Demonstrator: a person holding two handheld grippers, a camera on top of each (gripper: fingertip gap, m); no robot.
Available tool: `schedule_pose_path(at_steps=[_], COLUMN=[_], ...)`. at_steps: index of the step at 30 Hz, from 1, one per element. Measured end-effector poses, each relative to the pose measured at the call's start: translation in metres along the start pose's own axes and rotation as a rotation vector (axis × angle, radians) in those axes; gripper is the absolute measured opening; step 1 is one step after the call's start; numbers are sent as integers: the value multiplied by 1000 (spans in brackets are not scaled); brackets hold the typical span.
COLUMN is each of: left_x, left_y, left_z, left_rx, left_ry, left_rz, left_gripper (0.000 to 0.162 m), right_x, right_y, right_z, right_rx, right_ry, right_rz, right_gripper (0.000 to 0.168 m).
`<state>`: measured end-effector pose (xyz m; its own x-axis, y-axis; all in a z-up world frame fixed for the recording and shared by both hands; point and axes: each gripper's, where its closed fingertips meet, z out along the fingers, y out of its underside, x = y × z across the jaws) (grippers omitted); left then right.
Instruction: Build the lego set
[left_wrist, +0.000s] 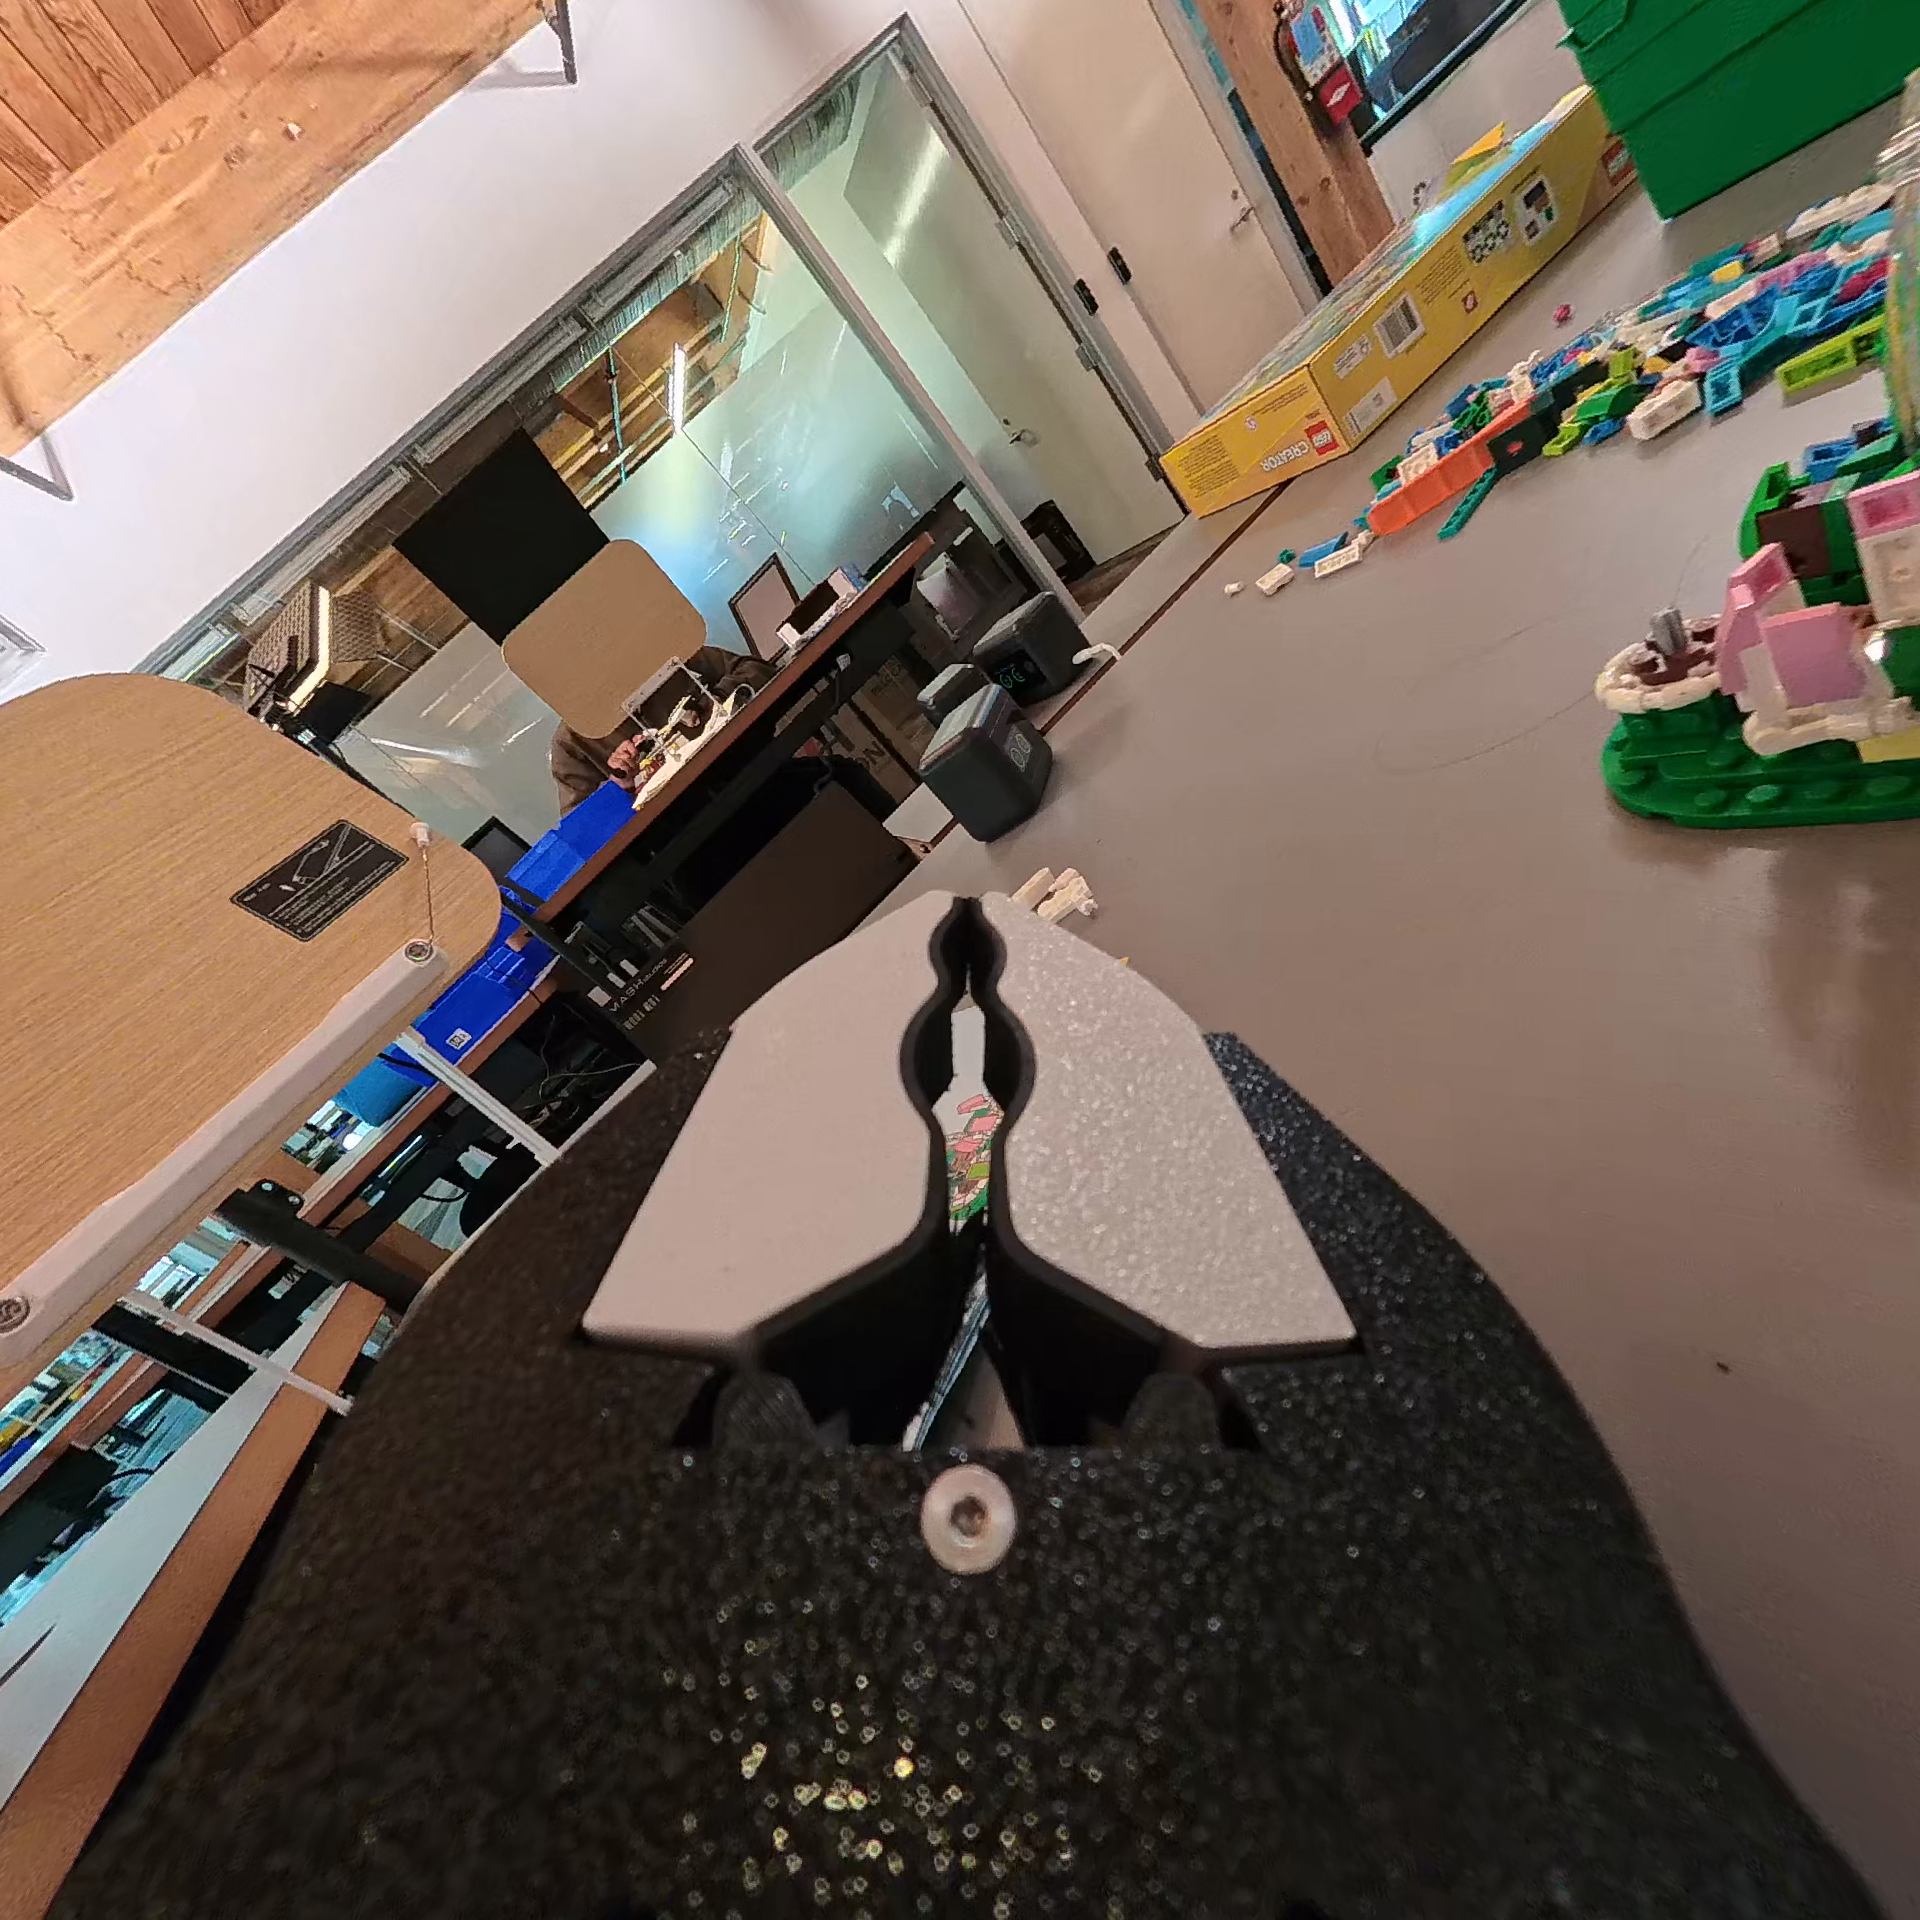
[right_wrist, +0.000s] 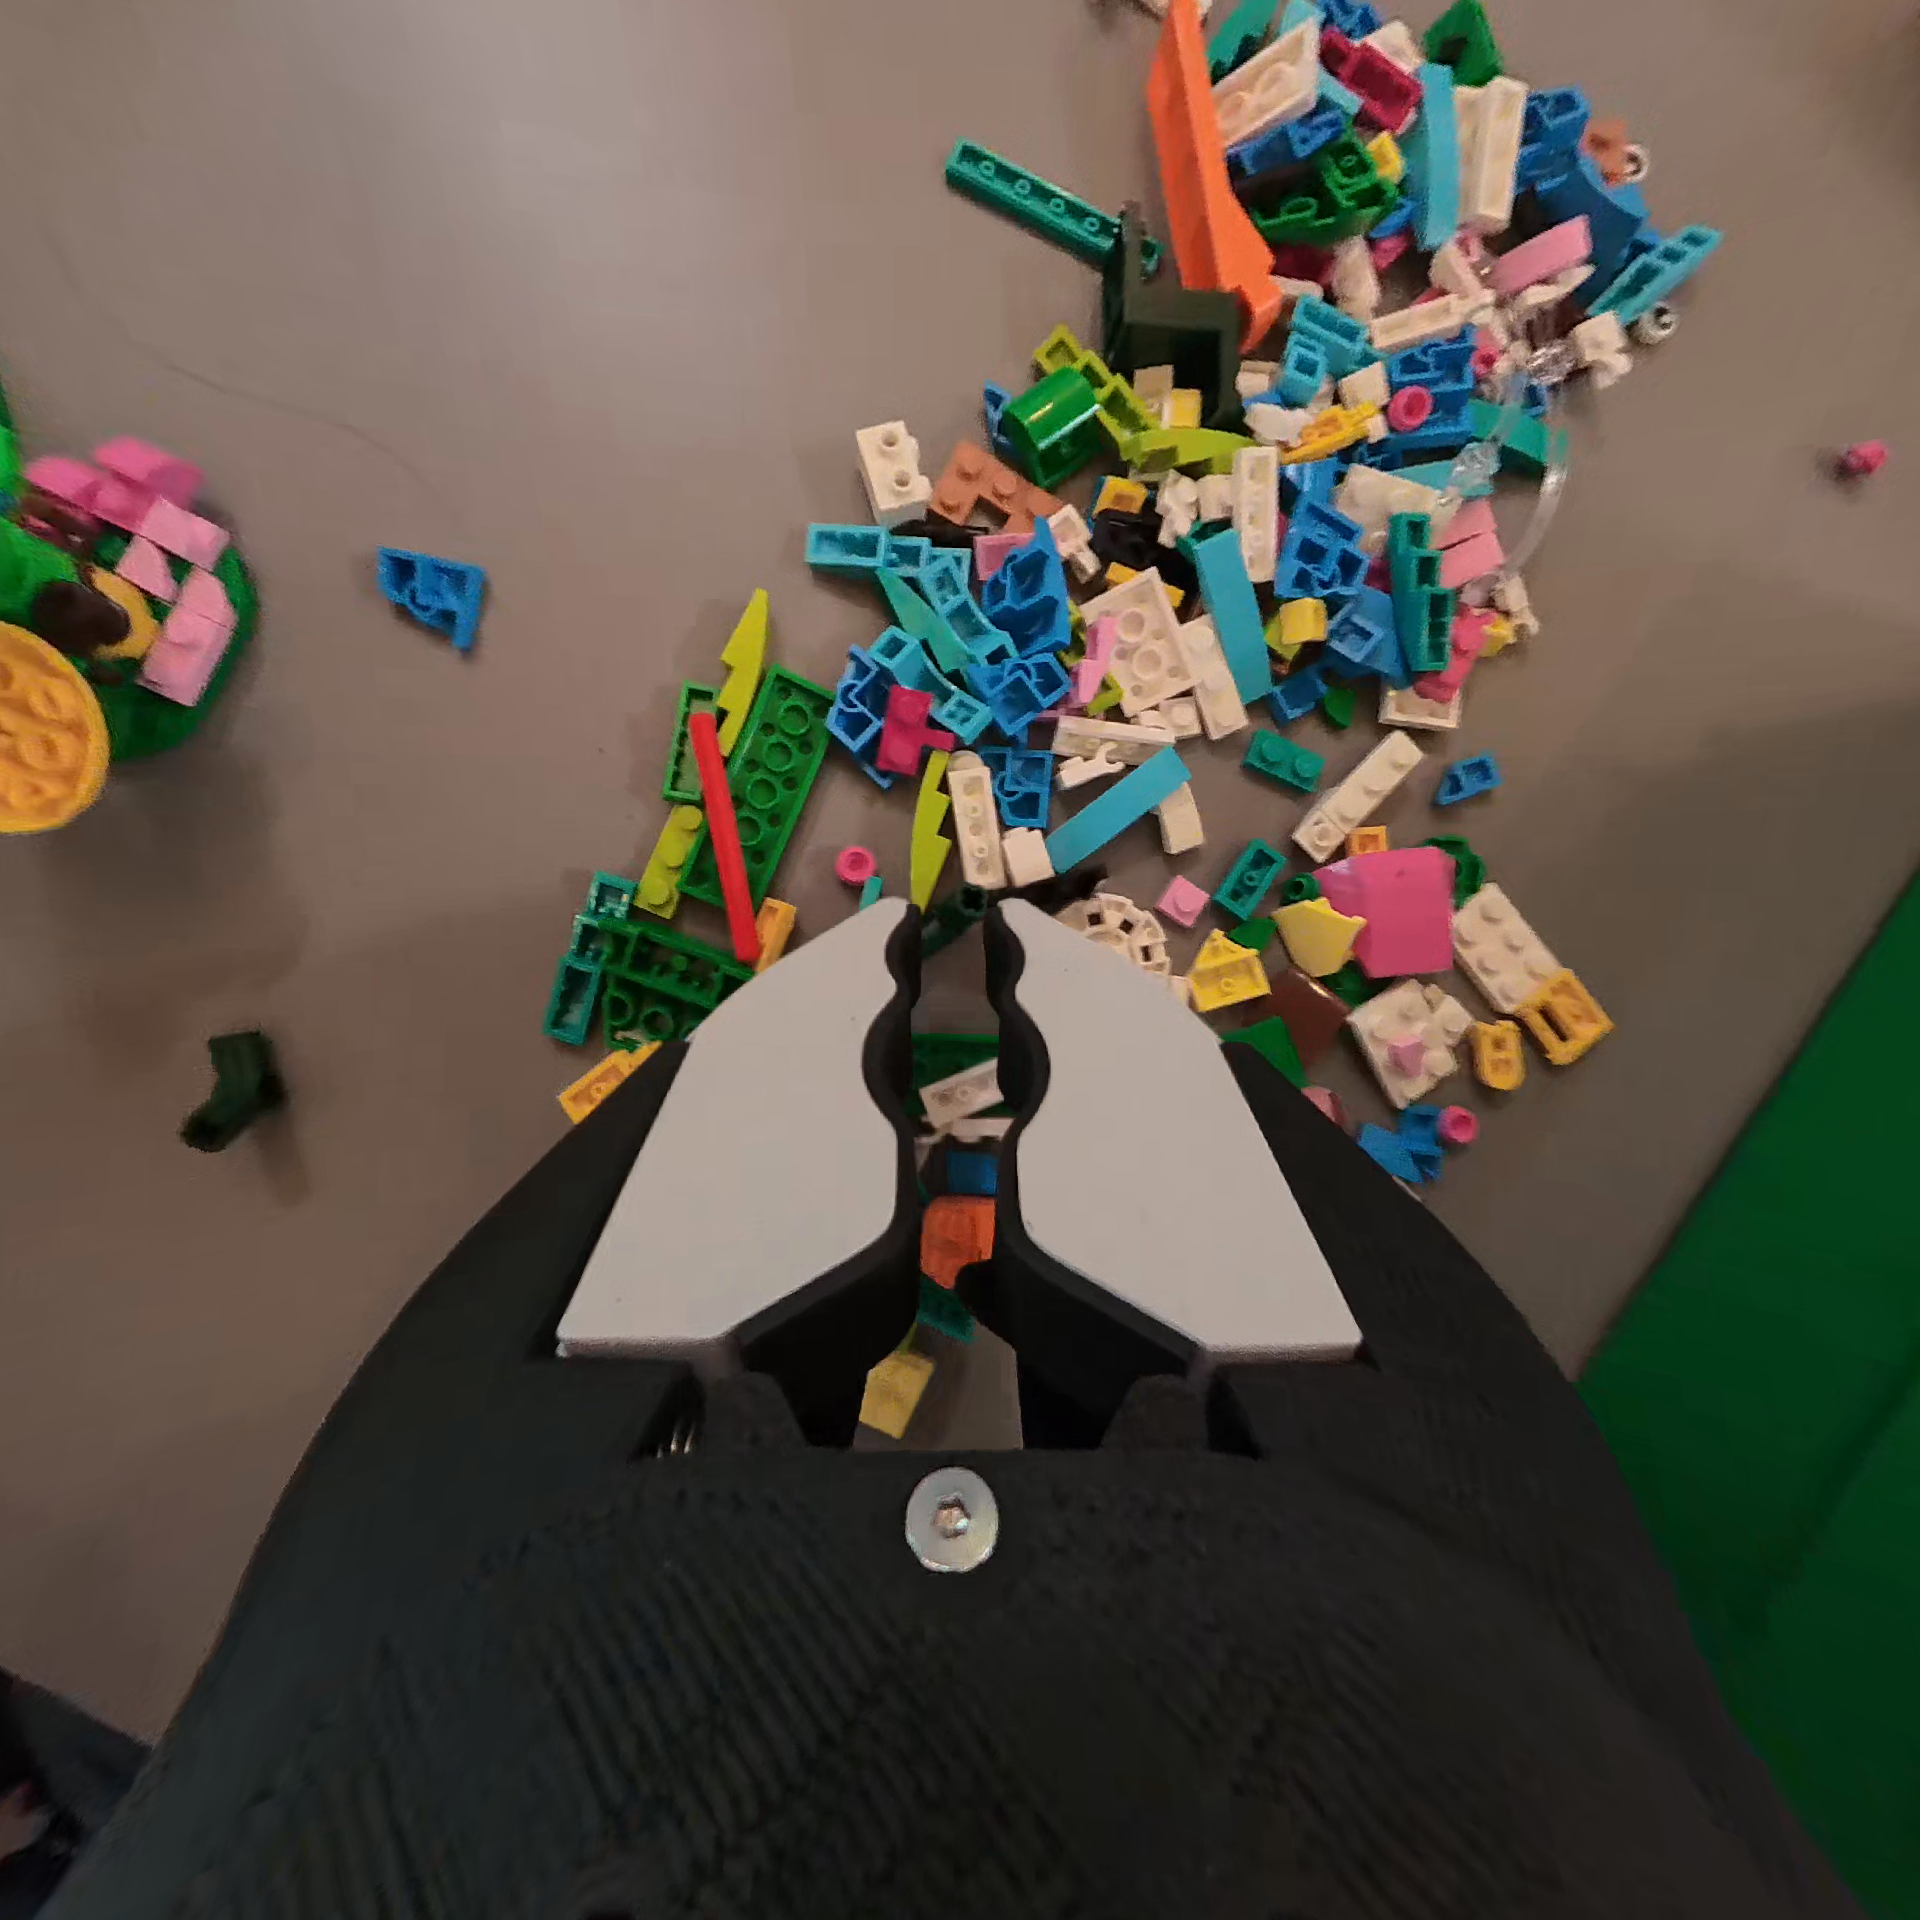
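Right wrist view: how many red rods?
1. The red rod lies across the green plate at the left edge of the pile; others could be buried.

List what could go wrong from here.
The right tool has its tips close around a small dark green peg in the pile of loose coloured bricks; closing may catch the lime spike beside it. The small white pieces ahead of the left tool lie near the edge of the grey table and could be nudged off.
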<state>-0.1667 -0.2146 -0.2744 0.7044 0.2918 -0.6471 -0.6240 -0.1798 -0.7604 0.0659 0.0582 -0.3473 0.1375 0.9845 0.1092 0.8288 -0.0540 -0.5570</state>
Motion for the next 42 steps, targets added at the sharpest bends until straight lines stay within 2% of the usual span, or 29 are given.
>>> schedule_pose_path(at_steps=[9, 21, 23, 26, 30, 34, 42], left_x=[0, 0, 0, 0, 0, 0, 1], left_y=[-1, 0, 0, -1, -1, -1, 0], left_z=[0, 0, 0, 0, 0, 0, -1], left_rx=[4, 3, 4, 4, 4, 4, 4], left_ry=[2, 5, 5, 6, 7, 8, 12], left_rz=[0, 6, 7, 8, 9, 9, 19], left_gripper=[0, 0, 0, 0, 0, 0, 0], right_x=[2, 4, -12, -60, -95, -118, -160], right_y=[7, 3, -4, -17, -23, -26, -21], right_z=[11, 7, 1, -19, -38, -50, -48], right_rx=[-68, -14, 50, 202, 284, 315, 285], right_ry=[-7, -9, -98, -339, -474, -543, -548], right_rz=[14, 7, -30, -146, -211, -246, -385], right_gripper=[13, 6, 6, 5, 5, 5, 5])
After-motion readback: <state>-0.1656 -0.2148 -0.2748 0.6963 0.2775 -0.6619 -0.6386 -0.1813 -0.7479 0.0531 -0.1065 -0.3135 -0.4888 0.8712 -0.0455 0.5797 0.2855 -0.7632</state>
